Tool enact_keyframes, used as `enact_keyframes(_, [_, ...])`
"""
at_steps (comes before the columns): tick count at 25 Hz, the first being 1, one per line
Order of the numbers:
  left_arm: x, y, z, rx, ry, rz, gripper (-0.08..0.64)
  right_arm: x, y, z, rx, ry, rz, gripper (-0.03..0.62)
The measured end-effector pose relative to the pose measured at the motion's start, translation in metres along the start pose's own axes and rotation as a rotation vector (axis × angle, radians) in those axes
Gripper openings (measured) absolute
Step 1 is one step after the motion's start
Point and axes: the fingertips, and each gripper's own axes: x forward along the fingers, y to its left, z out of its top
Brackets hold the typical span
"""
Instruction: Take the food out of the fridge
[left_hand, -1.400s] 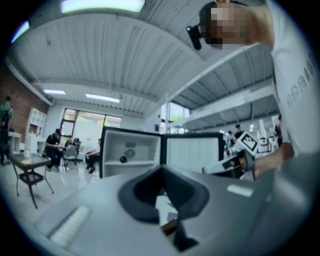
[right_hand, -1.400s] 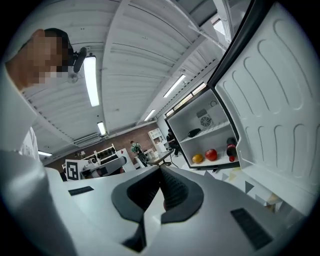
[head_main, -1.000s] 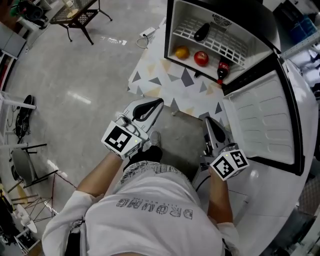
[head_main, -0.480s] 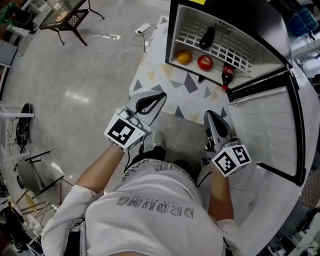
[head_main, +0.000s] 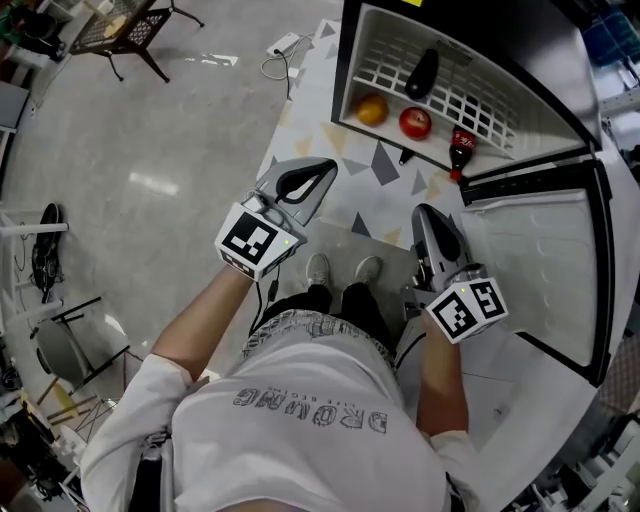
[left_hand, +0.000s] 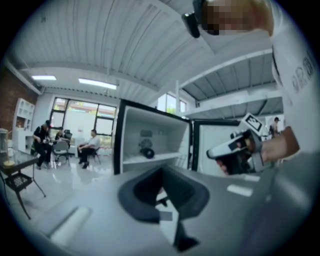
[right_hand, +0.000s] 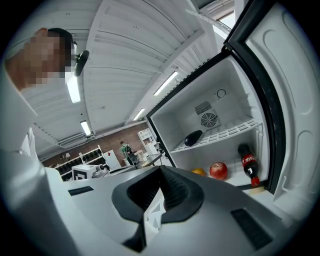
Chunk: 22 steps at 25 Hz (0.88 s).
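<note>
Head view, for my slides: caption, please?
Person faces open fridge, left claw and right claw shut, empty; eggplant, orange, apple, cola bottle inside.

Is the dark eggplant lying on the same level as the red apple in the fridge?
No, the eggplant lies on the wire shelf, while the apple sits below it on the fridge bottom.

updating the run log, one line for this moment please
white fridge: door open | left gripper: shut, empty | right gripper: shut, empty | inside: dark eggplant, orange fruit, red apple, cola bottle
</note>
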Motion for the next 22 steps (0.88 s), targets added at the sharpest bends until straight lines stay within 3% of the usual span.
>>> enact_keyframes(13, [0.077,0.033,-0.042,0.032,0.08,0.091,0.015,0.031,-0.049,0.003,0.007,0.051,0.05,-0.011])
enact_keyframes(22, [0.127,0.056,-0.084,0.029,0.148,0.191,0.104,0.05,-0.089,-0.006,0.019,0.117,0.111,-0.011])
